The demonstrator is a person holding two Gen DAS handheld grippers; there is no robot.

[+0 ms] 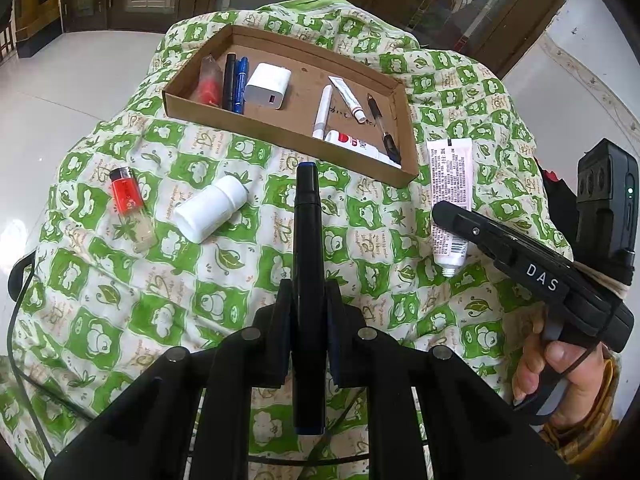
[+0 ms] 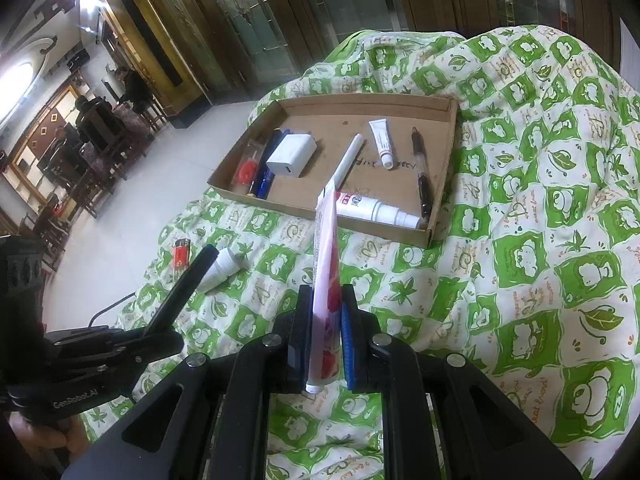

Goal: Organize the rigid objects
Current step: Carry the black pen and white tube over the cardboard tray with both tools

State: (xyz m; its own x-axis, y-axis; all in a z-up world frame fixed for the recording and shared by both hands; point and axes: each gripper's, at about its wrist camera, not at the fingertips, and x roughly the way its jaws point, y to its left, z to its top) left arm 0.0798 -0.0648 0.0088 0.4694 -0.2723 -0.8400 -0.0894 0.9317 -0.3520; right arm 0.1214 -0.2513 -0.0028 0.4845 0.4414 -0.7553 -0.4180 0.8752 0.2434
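Observation:
My left gripper (image 1: pixel 308 292) is shut on a black marker (image 1: pixel 307 240) that points toward the cardboard tray (image 1: pixel 280 130). My right gripper (image 2: pixel 326 300) is shut on a white and pink tube (image 2: pixel 326 264), held above the cloth in front of the tray (image 2: pixel 436 216). In the left wrist view the same tube (image 1: pixel 450 200) shows in the right gripper's fingers (image 1: pixel 456 216). The tray holds pens, a white charger (image 1: pixel 267 86), a small tube (image 1: pixel 346 98) and a white bottle (image 1: pixel 356 146). A red lighter (image 1: pixel 130 208) and a white pill bottle (image 1: pixel 212 208) lie on the cloth at left.
A green and white patterned cloth (image 1: pixel 240 272) covers the whole work surface. A black cable (image 1: pixel 24 360) runs along its left edge. White tiled floor lies beyond, with dark wooden doors (image 2: pixel 248 20) behind and people seated at far left (image 2: pixel 100 120).

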